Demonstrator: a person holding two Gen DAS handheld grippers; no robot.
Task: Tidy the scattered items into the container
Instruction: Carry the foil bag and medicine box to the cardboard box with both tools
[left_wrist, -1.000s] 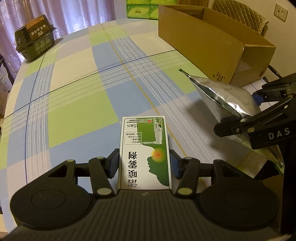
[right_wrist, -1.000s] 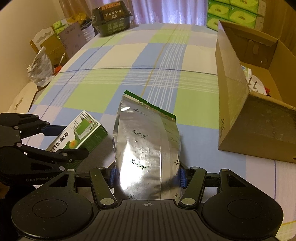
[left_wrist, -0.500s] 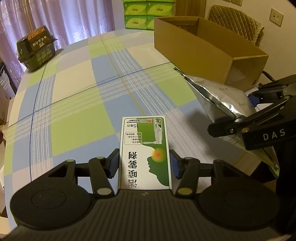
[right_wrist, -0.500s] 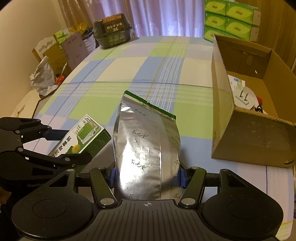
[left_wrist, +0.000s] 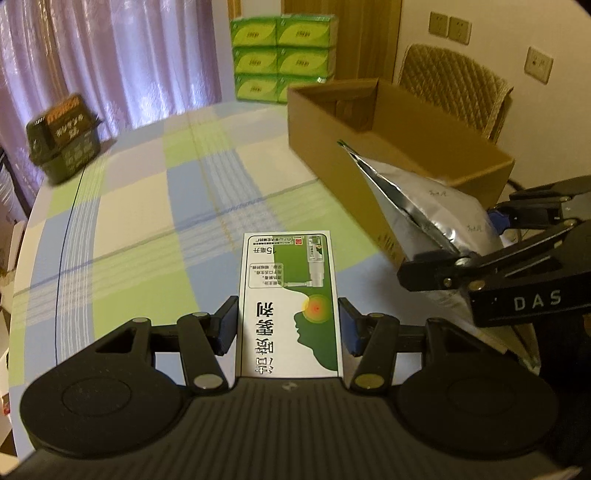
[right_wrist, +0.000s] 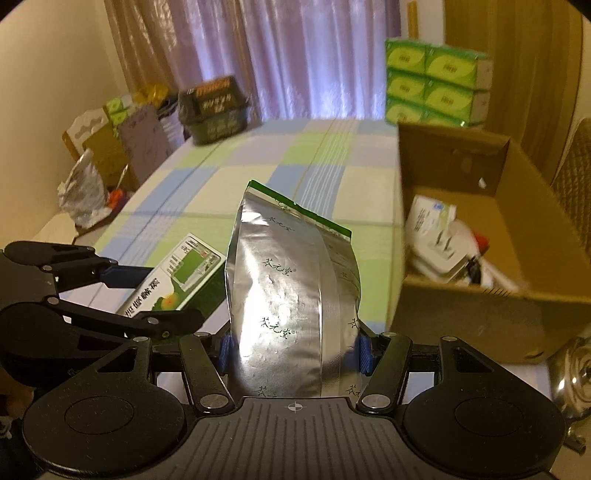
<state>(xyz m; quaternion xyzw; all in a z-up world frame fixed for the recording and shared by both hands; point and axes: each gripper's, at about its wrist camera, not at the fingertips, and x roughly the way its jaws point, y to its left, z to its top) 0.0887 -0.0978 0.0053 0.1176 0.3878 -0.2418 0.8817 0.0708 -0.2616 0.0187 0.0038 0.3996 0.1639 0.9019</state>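
Left wrist view: the left gripper (left_wrist: 287, 323) clamps a stiff, light green-and-white cardboard medicine box (left_wrist: 290, 295) by its long sides; the open brown cardboard box (left_wrist: 373, 147) sits at 1 o'clock.

Right wrist view: the right gripper (right_wrist: 293, 349) pinches a crinkly, probably slippery silver foil pouch (right_wrist: 291, 288) near its base, with the cardboard box at 2 o'clock.

Both grippers closed on loads, side by side

The left gripper (left_wrist: 287, 326) fills the lower centre of its view, jaws clamped on a green-and-white box (left_wrist: 290, 306). The right gripper (right_wrist: 293, 349) sits low centre, jaws pinching a silver foil pouch (right_wrist: 291, 291); each appears at the other's frame edge.
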